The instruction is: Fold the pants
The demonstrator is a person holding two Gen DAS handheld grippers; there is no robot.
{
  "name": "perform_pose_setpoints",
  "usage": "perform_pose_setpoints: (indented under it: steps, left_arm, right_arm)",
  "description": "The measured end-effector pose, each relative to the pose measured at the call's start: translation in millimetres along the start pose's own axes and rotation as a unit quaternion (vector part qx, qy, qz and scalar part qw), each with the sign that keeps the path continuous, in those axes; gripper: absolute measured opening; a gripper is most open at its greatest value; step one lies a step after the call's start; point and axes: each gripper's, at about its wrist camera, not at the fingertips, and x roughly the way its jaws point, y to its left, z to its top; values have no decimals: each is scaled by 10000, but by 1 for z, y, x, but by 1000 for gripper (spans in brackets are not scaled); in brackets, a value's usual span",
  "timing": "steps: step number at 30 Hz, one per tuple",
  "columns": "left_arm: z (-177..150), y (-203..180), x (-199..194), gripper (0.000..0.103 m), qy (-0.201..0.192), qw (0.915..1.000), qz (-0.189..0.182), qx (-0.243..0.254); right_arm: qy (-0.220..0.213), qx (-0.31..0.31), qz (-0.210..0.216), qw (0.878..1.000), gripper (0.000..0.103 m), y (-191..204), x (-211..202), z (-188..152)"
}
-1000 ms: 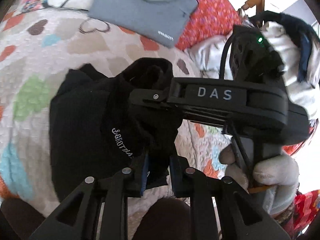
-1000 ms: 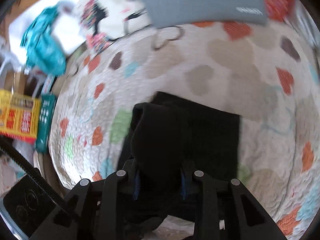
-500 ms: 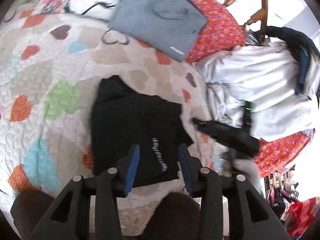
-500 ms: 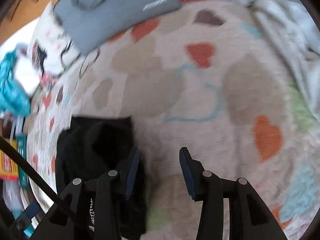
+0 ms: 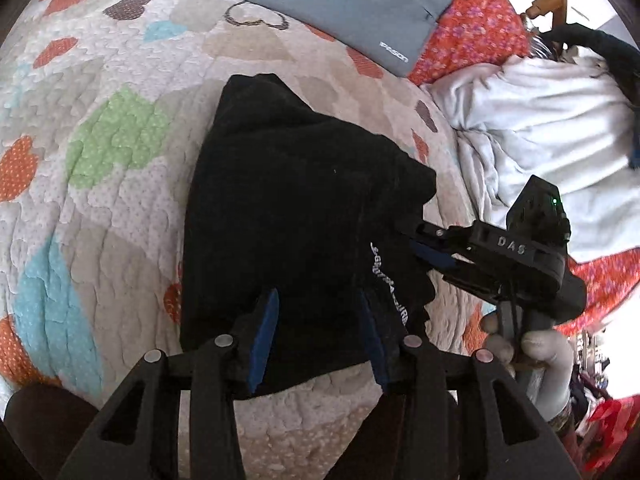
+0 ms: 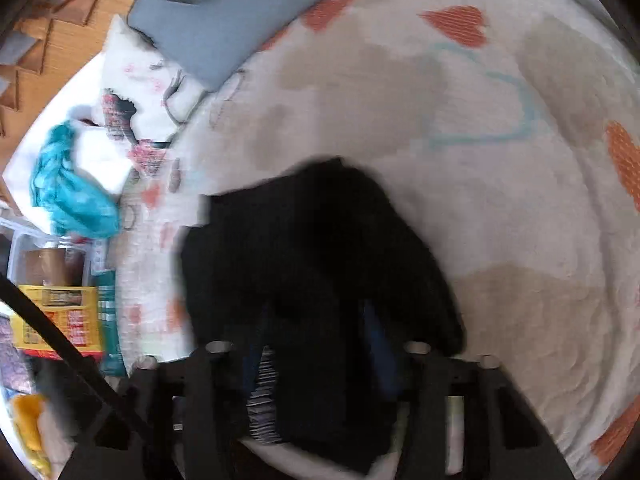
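Observation:
The black pants (image 5: 288,208) lie folded into a compact bundle on the heart-patterned quilt (image 5: 100,152), white lettering near their right edge. My left gripper (image 5: 320,332) is open, its blue-padded fingers astride the bundle's near edge. My right gripper (image 5: 430,248) comes in from the right with its fingers at the bundle's right edge. In the blurred right wrist view the pants (image 6: 320,248) fill the gap of the open right gripper (image 6: 316,340).
A grey laptop sleeve (image 5: 352,4) lies at the back on a red floral cushion (image 5: 480,28). A heap of white cloth (image 5: 540,128) lies to the right. A teal cloth (image 6: 68,188) and yellow boxes (image 6: 52,320) sit off the bed's left side.
Both grippers let go of the pants about half a second ago and drew back. Now both have come in again to the bundle, the right one at its right edge.

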Motion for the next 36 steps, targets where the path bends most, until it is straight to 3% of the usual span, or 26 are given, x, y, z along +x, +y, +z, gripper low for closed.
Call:
perform_pose_setpoints:
  steps: [3,4,5,9,11,12,15,19,21,22,24,30,32,36]
  left_arm:
    - [-6,7,1,40,-115,9999,-120,-10]
    - [-8,10,0,40,-183,9995,-225,-81]
    - [-8,13,-1,40,-221,9992,-302,-136]
    - [-12,19,-3,40,-325,9980,-511,-174]
    - [-12,18,-2,40,-357,9978,-537,-139]
    - [-13,18,-2,40,-374,9977,-551,-118]
    - [-14,20,-3,40,-384,9973,-609,-118]
    - [-12,25,-3,40,-373,9962,-781,-133]
    - [-14,29,-3,40,-384,9955,-855,-146]
    - [-14,31,-3,40,-400,9950,-906,-150]
    - [-15,35,-3,40,-434,9941,-977,-182]
    - [-18,37,-4,40,-477,9938,-999,-136]
    - [-19,36,-6,40,-492,9939,-979,-76]
    - [-21,38,-9,40,-456,9932,-1062,-135]
  right_arm:
    - [-32,-157,-360,9992,34,10,-15,1]
    - [-175,-442,-635,9968,40,25,-24,2]
    - [-291,-729,-768,9939,40,39,-30,3]
    - [-314,-1708,-554,9832,45,108,-33,15]
    - [-82,-2283,-482,9724,61,145,-12,20]
    - [88,-2453,-476,9682,64,153,-2,20]
    - [599,-2811,-787,9546,65,173,52,33]
    - [919,-2903,-1239,9444,64,178,100,46]
    - [1255,-3001,-1294,9367,23,183,118,43]
    - [1381,-3145,-1475,9275,11,188,125,39]
    - [1385,-3345,-1681,9169,10,199,130,39]
    - [1090,-3112,-1857,9256,7,203,140,65]
    - [771,-3042,-2104,9259,1,203,142,75]
    - [427,-2448,-1644,9546,2,201,113,93]
